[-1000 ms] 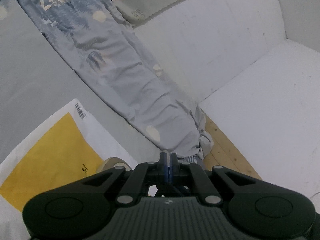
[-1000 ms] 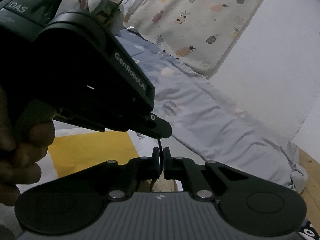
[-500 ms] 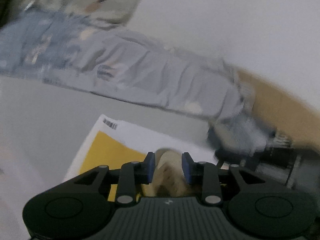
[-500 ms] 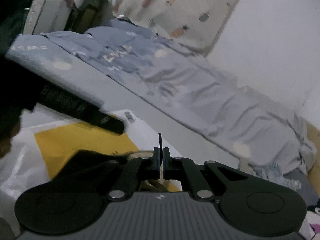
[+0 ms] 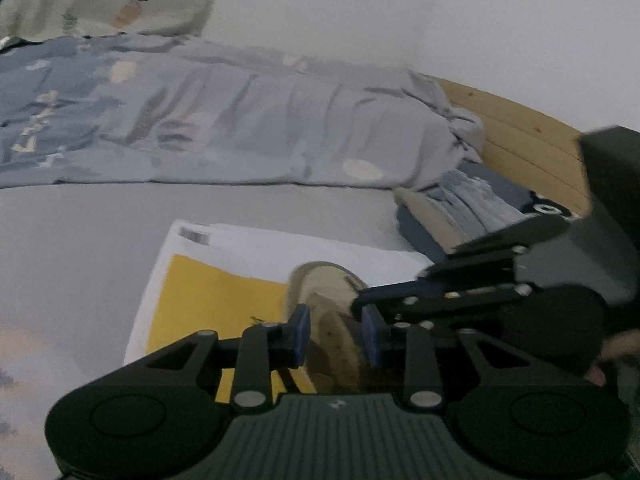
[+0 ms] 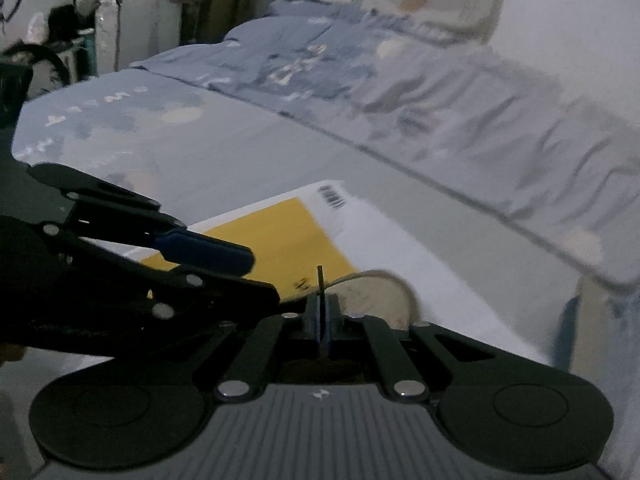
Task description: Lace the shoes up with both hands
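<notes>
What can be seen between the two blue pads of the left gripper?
In the left wrist view, the tan shoe shows through the gap of the left gripper; the pads do not press on it.

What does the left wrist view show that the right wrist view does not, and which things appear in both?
Only the left wrist view shows the wooden board past the bedding and the left tool's blue pads standing apart around the shoe.

Only the right wrist view shows the right tool pinched shut on a thin dark lace tip, plus cluttered furniture at far left.

Both show the shoe, the yellow and white bag under it, the blue bedding and the other tool.
</notes>
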{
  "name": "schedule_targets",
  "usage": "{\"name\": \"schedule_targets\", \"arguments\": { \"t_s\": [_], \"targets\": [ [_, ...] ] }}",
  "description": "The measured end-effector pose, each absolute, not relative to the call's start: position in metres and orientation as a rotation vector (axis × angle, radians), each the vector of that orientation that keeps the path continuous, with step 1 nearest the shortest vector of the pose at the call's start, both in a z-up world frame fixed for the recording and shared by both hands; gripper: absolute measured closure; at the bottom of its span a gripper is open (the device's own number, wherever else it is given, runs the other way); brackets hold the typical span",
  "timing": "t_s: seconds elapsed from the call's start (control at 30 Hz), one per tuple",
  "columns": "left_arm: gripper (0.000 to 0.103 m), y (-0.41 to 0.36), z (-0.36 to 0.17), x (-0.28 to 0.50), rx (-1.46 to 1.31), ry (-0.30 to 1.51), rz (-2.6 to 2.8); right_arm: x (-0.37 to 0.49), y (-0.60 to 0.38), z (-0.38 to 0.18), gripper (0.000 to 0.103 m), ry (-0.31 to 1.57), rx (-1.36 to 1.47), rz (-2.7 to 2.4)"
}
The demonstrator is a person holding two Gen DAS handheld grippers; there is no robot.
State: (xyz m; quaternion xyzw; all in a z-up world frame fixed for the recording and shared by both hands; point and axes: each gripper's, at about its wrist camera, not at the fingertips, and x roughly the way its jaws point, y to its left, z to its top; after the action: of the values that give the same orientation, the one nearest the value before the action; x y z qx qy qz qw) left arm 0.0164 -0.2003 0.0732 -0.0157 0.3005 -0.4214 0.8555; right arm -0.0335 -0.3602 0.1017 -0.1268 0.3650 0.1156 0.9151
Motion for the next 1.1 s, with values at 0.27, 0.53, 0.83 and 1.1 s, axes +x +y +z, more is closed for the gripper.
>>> {"name": "schedule_targets", "arguments": {
  "t_s": [0.27,0.53,0.83,1.1],
  "targets": [
    [0.072,-0.205,0.065,0.017,0.065,0.692,-0.872,-0.003,-0.368,0.099,0.103,0.888,-0.246,0.318],
    [0.078,-0.193,0.061,0.029,-0.015,0.749,-0.864,0.011,-0.359,0.090,0.103,0.974,-0.318,0.327],
    [0.082,-0.189,0.061,0.031,-0.038,0.762,-0.864,0.023,-0.338,0.081,0.103,1.050,-0.496,0.368],
    [0.089,-0.189,0.061,0.030,-0.030,0.757,-0.883,0.031,-0.330,0.080,0.103,1.064,-0.579,0.380]
  ]
}}
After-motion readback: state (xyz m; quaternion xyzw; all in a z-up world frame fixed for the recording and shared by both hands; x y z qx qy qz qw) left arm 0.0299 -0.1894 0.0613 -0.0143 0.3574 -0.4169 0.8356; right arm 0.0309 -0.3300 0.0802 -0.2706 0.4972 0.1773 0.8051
